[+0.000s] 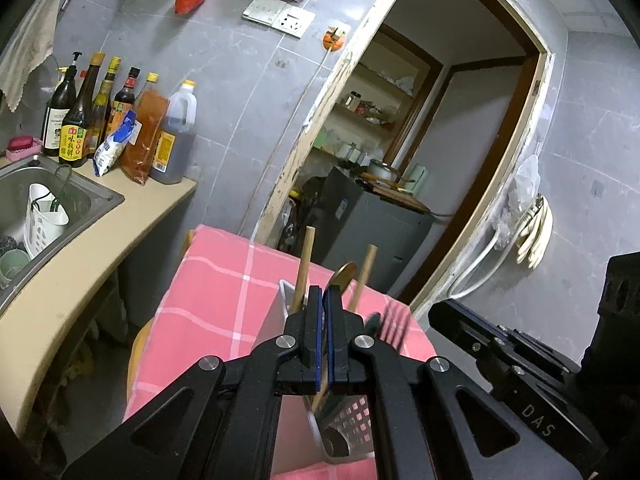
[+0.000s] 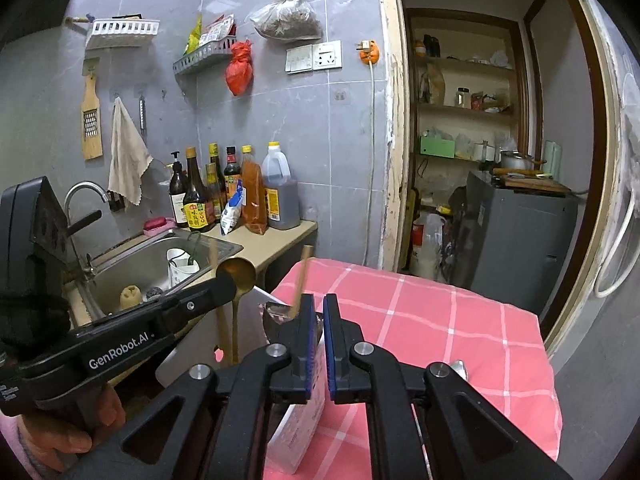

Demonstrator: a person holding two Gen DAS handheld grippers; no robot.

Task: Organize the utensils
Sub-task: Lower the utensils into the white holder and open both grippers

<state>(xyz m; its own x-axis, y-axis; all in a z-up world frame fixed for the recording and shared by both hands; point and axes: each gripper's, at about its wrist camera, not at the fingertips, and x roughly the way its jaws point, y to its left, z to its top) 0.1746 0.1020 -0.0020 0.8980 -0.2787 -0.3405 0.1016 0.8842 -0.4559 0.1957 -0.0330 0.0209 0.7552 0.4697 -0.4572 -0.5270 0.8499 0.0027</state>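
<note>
Sink (image 2: 224, 249): lay at far left, off the table; a second white caddy (image 2: 182, 266) stood inside it, apparently without utensils, though the view was small.
Left gripper (image 1: 323, 300): jaws closed on the handle of a gold spoon (image 2: 236, 274); bowl of the spoon stood up above the pads; handle ran down into the holder; the spoon was not yet let go.
Utensil holder (image 1: 276, 320): white, standing on the pink checked tablecloth (image 1: 208, 292); held two wooden chopsticks (image 1: 304, 264) upright; a perforated compartment showed lower down.
Fork (image 1: 394, 320): tines showed just right of the holder; whether it stood inside or behind could not be told.
Right gripper (image 2: 318, 312): jaws narrow, a thin gap between the pads, nothing between them; hovered over the holder's right side.
Progress: judged late; most utensils stood in the holder; no loose utensils showed on the cloth.
Remaining: release of the spoon; confirmation of the fork's seating.
</note>
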